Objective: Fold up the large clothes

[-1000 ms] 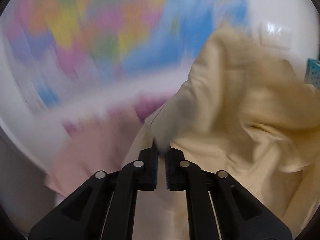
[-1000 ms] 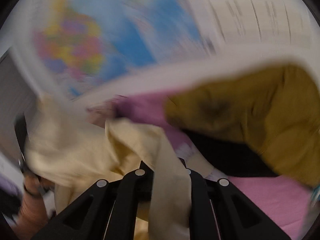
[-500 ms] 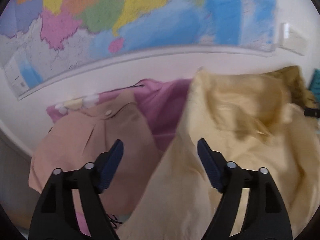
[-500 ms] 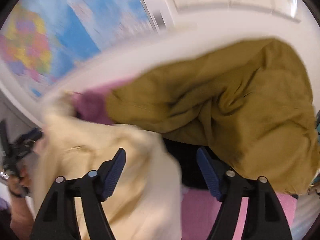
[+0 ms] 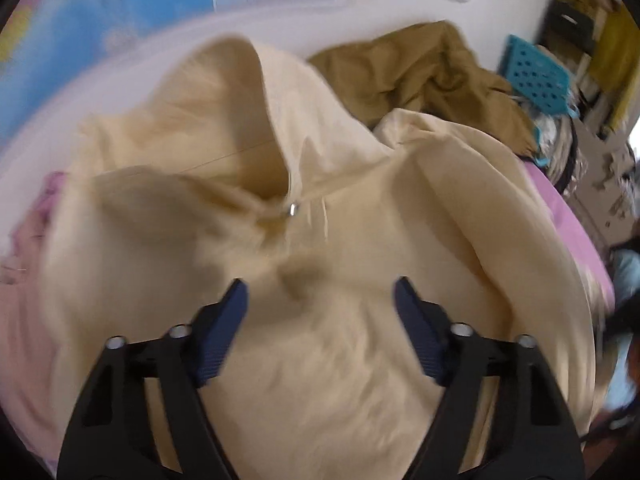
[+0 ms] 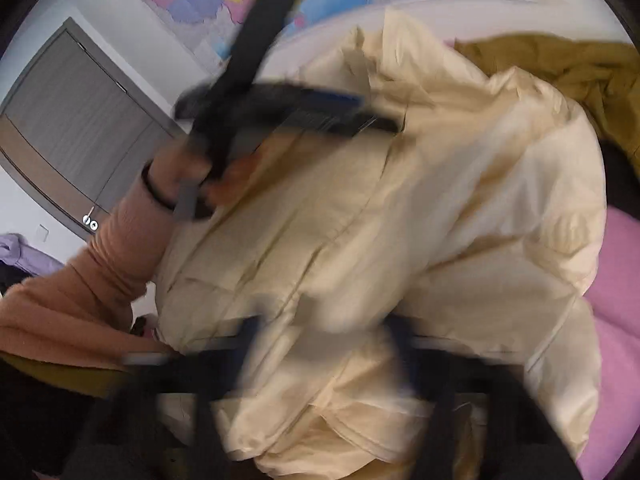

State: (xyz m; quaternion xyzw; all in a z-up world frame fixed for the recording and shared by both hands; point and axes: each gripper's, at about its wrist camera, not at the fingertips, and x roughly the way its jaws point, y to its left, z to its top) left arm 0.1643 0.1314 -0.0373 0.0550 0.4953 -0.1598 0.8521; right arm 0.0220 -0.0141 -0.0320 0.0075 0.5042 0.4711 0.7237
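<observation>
Left wrist view: the left gripper (image 5: 320, 292) stands with its jaws well apart over the cream hooded jacket (image 5: 304, 240), nothing between the pads. A second ago it was pinched shut on a fold of this jacket, then it let go, and its jaws have just been closing in somewhat. The jacket now fills the centre of the frame, hood (image 5: 208, 120) toward the upper left and zip pull (image 5: 293, 209) at the throat, lying over the pink bedding (image 5: 560, 216). I judge that it has been dropped for spreading and that folding has not begun. An olive-brown garment (image 5: 420, 76) lies crumpled in the upper right. Beyond it a turquoise perforated basket (image 5: 536, 76) sits at the right edge; its contents are too blurred to tell.

Right wrist view: the right gripper (image 6: 320, 344) is a dark smear at the lower centre. Its jaws have just been closing from wide open, and cream cloth bulges between the fingers, so it looks clamped on the jacket's near edge. At upper left, the person's hand (image 6: 188, 176), in an orange sleeve (image 6: 100, 276), holds the other gripper over the jacket.
</observation>
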